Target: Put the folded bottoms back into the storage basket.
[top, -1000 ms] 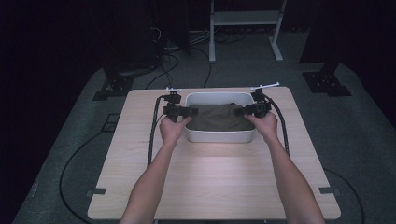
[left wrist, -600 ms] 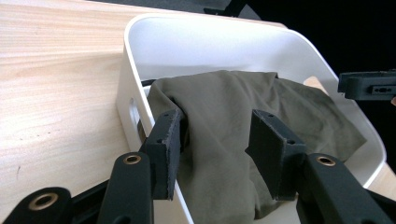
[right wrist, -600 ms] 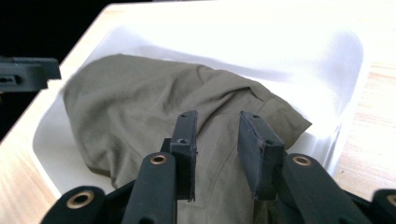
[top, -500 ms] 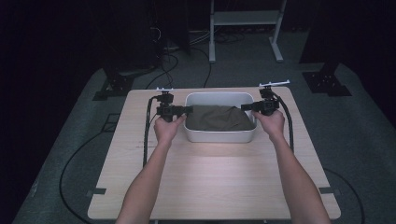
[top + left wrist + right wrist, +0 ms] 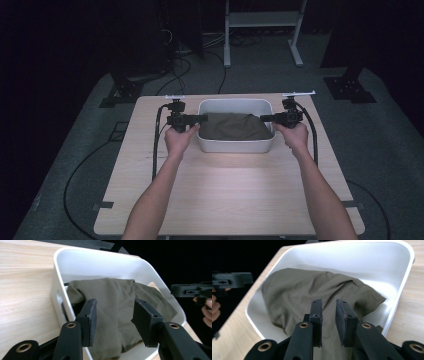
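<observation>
Two grippers flank your tub (image 5: 235, 146) of cloth (image 5: 234, 127). Left gripper (image 5: 113, 315) is released, gripping nothing. Right gripper (image 5: 329, 312) has just been closing, nearly clenched, empty.

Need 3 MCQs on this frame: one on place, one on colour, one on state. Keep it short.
1. Where does the cloth lie?
A. inside the white tub
B. flat on the bare table
C. on the floor

2. What colour is the cloth?
A. bright red
B. olive-brown
C. white

3. How do the fingers of the left gripper stand?
A. clamped on the tub's rim
B. apart, nothing pinched between them
C. gripping the other gripper

Key:
1 A: both gripper views show the cloth bunched within the tub's walls.
2 B: it reads dull olive-brown against the white tub in every view.
3 B: the left gripper view shows a wide gap between the fingers, with the cloth lying beyond them, untouched.
</observation>
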The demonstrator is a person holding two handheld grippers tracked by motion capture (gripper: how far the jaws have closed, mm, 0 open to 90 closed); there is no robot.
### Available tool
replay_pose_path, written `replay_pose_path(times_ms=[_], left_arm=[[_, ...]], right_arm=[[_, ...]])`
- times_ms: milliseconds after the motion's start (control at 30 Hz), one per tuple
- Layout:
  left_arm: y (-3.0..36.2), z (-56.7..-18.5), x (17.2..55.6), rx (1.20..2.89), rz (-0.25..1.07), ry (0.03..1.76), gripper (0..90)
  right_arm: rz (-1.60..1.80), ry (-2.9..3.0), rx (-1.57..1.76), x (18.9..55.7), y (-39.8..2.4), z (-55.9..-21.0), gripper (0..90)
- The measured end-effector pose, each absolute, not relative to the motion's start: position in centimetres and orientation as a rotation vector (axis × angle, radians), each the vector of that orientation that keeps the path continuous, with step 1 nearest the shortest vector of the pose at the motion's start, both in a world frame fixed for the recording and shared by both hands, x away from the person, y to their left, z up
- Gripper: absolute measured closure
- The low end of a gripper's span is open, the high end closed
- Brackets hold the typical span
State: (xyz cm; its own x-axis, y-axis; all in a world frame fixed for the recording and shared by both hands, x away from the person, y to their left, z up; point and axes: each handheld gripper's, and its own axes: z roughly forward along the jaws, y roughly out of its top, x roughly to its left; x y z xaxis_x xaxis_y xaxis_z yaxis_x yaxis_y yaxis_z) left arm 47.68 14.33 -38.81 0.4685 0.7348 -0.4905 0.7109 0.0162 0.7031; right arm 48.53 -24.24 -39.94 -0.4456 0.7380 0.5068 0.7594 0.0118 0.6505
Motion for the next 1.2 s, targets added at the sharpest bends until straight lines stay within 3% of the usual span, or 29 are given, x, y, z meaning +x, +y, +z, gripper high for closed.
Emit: replay_pose_path(times_ms=[433, 1200], left_arm=[[14.8, -38.5, 45.9, 1.67, 0.001, 1.218, 52.8], [15.6, -38.8, 44.4, 1.659, -0.033, 1.197, 49.8]], right_arm=[[-1.53, -2.19, -1.517, 46.9, -24.4, -38.7, 72.9], [-1.544, -2.138, -1.479, 45.0, -26.1, -39.7, 66.3]])
